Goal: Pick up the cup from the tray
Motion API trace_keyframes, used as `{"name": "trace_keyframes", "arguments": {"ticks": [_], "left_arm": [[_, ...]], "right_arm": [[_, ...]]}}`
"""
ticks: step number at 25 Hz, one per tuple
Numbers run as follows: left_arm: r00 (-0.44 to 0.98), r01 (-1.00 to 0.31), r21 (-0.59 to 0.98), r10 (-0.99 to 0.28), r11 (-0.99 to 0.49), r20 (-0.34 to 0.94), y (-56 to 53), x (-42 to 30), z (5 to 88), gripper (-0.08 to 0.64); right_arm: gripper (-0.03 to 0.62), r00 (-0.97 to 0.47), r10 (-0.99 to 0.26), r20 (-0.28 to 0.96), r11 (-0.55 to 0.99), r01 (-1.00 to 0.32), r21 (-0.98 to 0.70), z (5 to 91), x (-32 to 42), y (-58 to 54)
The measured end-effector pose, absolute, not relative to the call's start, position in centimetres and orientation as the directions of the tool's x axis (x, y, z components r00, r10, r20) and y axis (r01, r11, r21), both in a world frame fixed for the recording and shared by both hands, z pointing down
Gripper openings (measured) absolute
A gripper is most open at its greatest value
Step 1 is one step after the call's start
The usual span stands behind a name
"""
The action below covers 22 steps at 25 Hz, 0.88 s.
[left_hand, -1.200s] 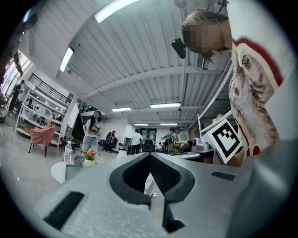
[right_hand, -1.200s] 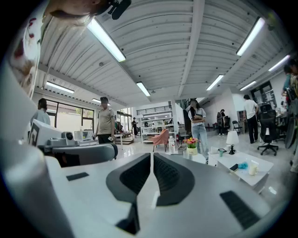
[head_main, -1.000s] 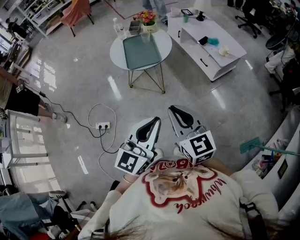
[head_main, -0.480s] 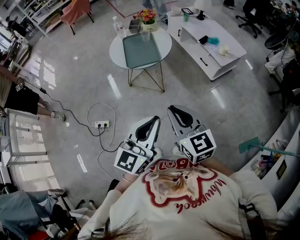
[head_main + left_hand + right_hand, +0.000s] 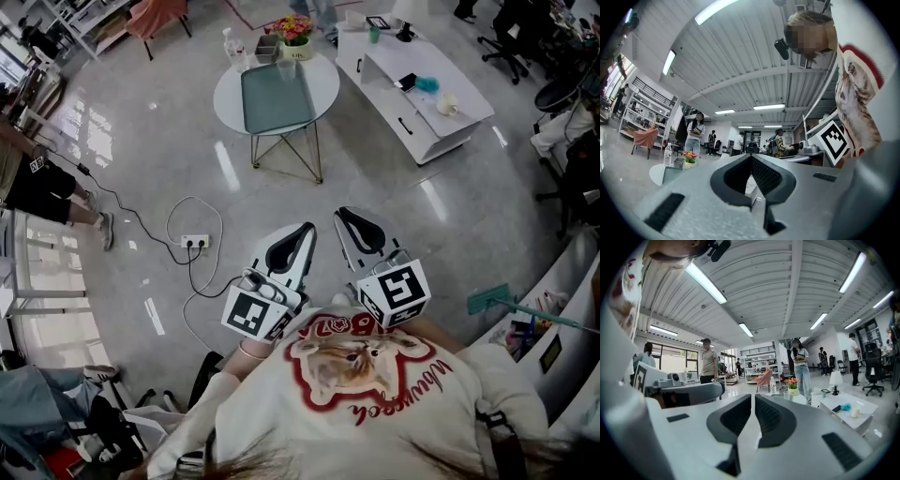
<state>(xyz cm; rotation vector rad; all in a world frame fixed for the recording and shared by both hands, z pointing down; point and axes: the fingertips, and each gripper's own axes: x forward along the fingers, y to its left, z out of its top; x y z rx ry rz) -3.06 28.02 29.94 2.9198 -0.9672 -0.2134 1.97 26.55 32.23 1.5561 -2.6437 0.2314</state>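
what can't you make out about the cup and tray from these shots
- Cup, head view: too small and too clear to tell whether it is empty.
- Tray, left gripper view: mostly hidden behind the left gripper; no cup shows there.
- Bottle, head view: label too small to read.
- Right gripper view: the table is far off, and the tray surface cannot be made out.
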Motion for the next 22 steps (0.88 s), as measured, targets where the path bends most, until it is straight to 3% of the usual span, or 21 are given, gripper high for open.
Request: {"name": "trace_keyframes", "arguments": {"ticks": [8, 22], "left_arm": [[0.792, -0.591, 0.104, -0.600, -0.800, -0.112, 29.0, 0.0, 30.6, 0.014], [0.781, -0.604, 0.116, -0.614, -0.789, -0.109, 24.2, -1.5, 31.6, 0.014]], "right_arm": [[0.043, -0.485, -0.861, 0.156, 0.472, -0.874, -0.114, 33.6, 5.6, 27.1], [0.043, -0.504, -0.849, 0.160, 0.491, -0.864, -0.113, 34.0, 3.9, 22.3]]}}
